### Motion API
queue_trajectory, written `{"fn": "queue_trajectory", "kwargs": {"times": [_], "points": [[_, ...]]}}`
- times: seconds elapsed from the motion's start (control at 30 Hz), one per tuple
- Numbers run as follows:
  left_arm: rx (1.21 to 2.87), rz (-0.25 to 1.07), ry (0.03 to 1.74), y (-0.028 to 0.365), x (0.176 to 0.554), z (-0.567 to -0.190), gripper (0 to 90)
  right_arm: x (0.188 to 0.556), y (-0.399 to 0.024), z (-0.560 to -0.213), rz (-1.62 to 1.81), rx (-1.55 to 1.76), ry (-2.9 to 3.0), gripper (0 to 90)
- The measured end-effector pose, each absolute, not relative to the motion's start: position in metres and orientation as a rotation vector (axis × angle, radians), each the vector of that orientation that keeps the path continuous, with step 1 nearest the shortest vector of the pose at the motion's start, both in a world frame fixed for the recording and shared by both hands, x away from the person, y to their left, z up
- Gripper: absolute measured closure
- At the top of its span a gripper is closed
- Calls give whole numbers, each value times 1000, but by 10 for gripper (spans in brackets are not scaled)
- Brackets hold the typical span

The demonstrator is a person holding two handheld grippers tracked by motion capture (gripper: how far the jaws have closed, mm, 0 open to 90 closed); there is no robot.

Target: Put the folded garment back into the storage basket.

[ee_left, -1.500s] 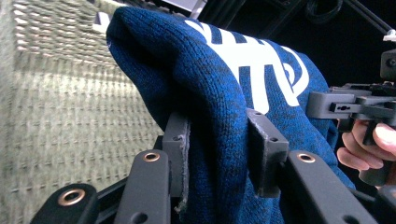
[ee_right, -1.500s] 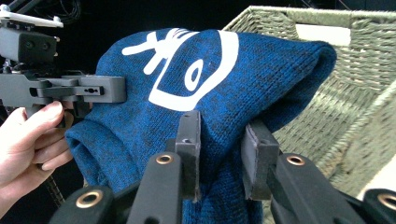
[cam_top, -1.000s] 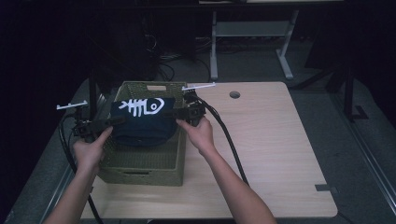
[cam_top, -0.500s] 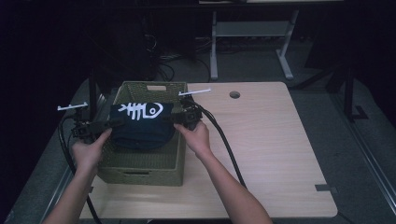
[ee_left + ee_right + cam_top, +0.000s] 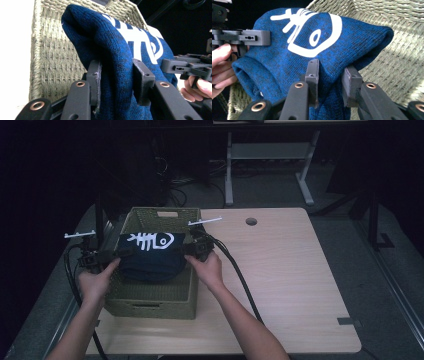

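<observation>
We are holding the folded blue knit sweater [image 5: 150, 257] over the woven basket [image 5: 155, 300], left gripper [image 5: 117, 77] and right gripper [image 5: 332, 80] each clamping a bunched side fold, judging it soft, light and floppy, best pinched through thick folds.

The sweater [image 5: 294, 55] is dark blue knit, flecked black, with a white fish-skeleton print. The basket [image 5: 155, 302] is olive-green woven wicker. The counter [image 5: 285, 270] is pale wood grain. Both tools' jaws are black.
</observation>
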State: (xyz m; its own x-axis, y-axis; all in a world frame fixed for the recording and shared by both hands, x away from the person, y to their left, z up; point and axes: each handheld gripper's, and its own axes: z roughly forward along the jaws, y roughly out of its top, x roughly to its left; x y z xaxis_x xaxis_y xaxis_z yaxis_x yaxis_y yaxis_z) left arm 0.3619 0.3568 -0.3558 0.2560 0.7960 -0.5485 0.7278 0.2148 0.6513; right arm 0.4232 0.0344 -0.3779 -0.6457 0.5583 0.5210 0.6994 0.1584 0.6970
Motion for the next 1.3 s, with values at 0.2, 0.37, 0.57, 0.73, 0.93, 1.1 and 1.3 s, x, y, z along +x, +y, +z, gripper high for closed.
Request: {"fn": "queue_trajectory", "kwargs": {"times": [0.2,0.37,0.57,0.73,0.93,1.1,1.3], "points": [[1525,88,1500,358,364,-358,628,422,33,-383,-1492,-1255,-2285,693],[1545,134,1521,356,366,-358,552,421,32,-385,-1483,-1266,-2293,640],[1621,272,1531,349,365,-355,460,415,25,-371,-1555,-1356,-2344,459],[1597,246,1511,349,365,-355,467,417,17,-366,-1575,-1328,-2316,440],[1578,250,1471,347,361,-348,475,420,12,-364,-1601,-1264,-2265,395],[1544,228,1460,347,360,-347,440,421,9,-364,-1599,-1231,-2244,365],[1505,215,1447,348,358,-346,393,422,6,-364,-1591,-1167,-2213,333]]}}
